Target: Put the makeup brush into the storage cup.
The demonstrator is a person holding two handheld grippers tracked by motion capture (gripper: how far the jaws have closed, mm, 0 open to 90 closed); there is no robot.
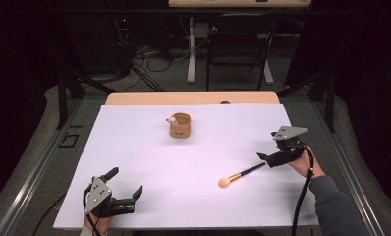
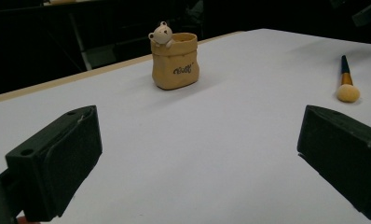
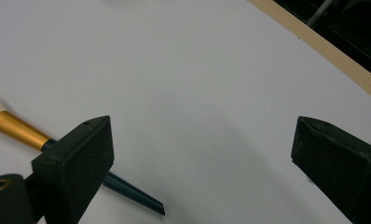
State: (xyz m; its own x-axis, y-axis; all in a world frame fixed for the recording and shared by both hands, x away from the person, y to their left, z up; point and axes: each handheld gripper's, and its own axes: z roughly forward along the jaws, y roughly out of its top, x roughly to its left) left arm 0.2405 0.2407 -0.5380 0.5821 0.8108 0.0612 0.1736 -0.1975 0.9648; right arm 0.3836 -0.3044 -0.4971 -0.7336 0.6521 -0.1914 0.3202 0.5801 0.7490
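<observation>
Lying flat on the white table [image 1: 149, 162], makeup brush [image 1: 241, 174] with handle tip just beside right gripper [image 1: 272, 156], its jaws spread apart, clamping nothing.

A makeup brush [image 1: 241, 175] with a peach tuft, gold ferrule and dark handle lies flat, well apart from the bear-trimmed tan pot [image 1: 180, 125].

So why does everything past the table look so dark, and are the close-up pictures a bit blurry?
High view: light falls on the white table, while the room behind stays dim. Left gripper view: the pouch-shaped cup and brush look fairly sharp, casting soft shadows; the near black jaws are blurred. Right gripper view: the brush handle and jaws look soft.
</observation>
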